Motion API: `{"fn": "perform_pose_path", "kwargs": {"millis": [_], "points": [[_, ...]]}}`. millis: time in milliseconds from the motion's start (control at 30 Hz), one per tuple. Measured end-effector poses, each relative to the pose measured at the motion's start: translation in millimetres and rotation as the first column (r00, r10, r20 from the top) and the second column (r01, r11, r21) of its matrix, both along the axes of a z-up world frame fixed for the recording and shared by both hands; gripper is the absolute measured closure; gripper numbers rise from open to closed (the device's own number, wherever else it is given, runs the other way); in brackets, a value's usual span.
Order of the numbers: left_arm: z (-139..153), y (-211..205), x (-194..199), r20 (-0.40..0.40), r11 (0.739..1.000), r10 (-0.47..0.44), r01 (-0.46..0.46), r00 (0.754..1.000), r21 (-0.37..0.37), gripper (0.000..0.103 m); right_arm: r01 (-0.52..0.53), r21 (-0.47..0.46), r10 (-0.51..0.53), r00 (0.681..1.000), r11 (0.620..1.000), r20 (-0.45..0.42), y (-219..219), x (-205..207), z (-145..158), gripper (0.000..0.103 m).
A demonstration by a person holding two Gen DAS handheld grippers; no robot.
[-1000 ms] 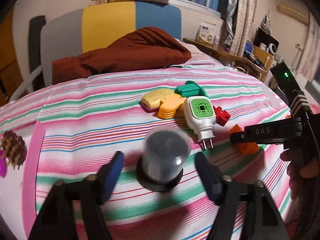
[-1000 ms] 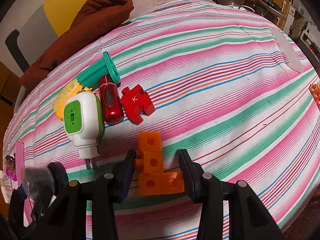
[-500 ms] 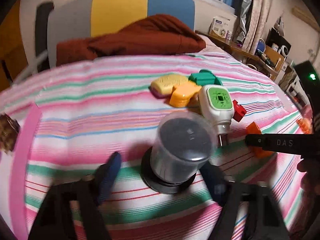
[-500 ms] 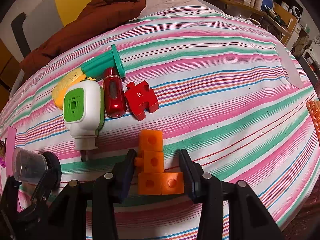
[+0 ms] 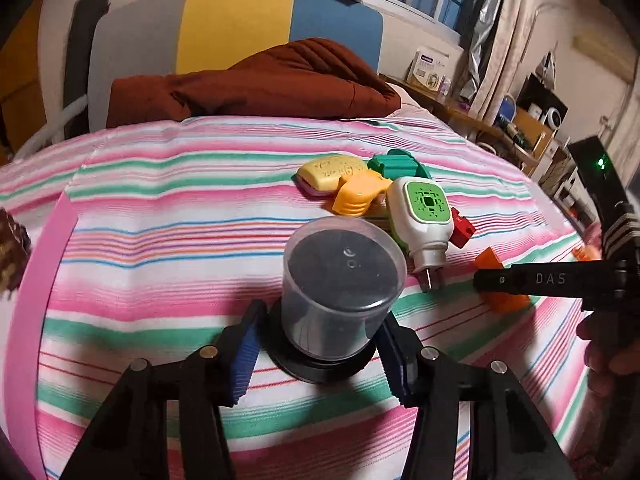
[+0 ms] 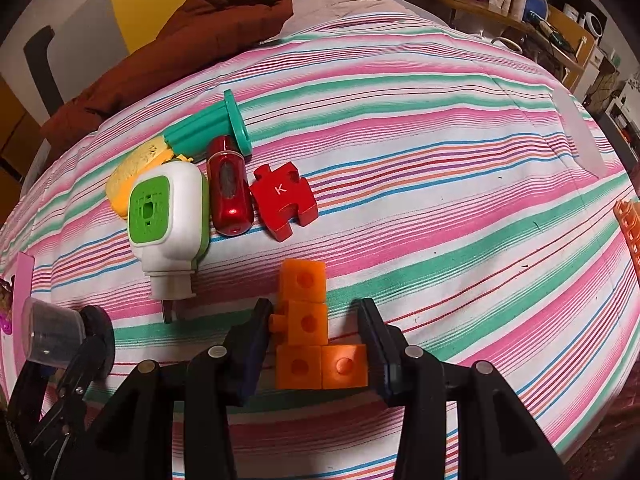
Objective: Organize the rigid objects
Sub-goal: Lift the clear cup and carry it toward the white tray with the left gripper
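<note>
A clear plastic dome on a round black base [image 5: 340, 292] stands on the striped bedspread. My left gripper [image 5: 320, 354] is shut on the black base, one pad on each side; it also shows in the right wrist view [image 6: 60, 336]. My right gripper [image 6: 316, 340] is shut on an orange linked-cube piece [image 6: 308, 328], which lies on the spread. Behind lie a white and green plug-in device [image 6: 168, 220], a red capsule [image 6: 228, 184], a red puzzle piece [image 6: 284, 200], a teal flanged piece [image 6: 208, 128] and yellow pieces [image 5: 340, 180].
A brown quilt [image 5: 256, 84] lies at the bed's head. A pink strip [image 5: 44, 272] and a brown woven thing [image 5: 12, 252] lie at the left edge. An orange grid piece [image 6: 630, 224] sits at the right edge. A desk with clutter [image 5: 500, 120] stands beyond.
My left gripper has moved forward around the domed container and closed on its black base. My right gripper has stayed around the orange cubes and edged slightly forward.
</note>
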State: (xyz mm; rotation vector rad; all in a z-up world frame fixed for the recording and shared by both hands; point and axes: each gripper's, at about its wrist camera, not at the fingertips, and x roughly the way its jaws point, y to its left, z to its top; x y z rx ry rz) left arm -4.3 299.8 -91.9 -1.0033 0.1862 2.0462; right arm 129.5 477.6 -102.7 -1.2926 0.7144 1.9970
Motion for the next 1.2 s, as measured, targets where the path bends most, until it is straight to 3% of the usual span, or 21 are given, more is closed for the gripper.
{"fn": "perform_pose_path", "kwargs": {"millis": [500,767,1200], "points": [[2,-55,28,-0.031,1.0,-0.008,0.009,0.999,0.015,0.049,-0.012,0.028,0.012,1.0,1.0,0.003,-7,5,3,0.059],[11,-98,40,0.065,0.996,0.006,-0.011,0.998,0.084,0.049,-0.018,0.038,0.018,1.0,0.999,0.007,-2,-2,-2,0.059],[62,-175,14,-0.03,0.98,0.131,-0.125,0.991,0.152,0.049,-0.019,0.046,0.019,1.0,0.999,0.007,-5,-1,0,0.059]]}}
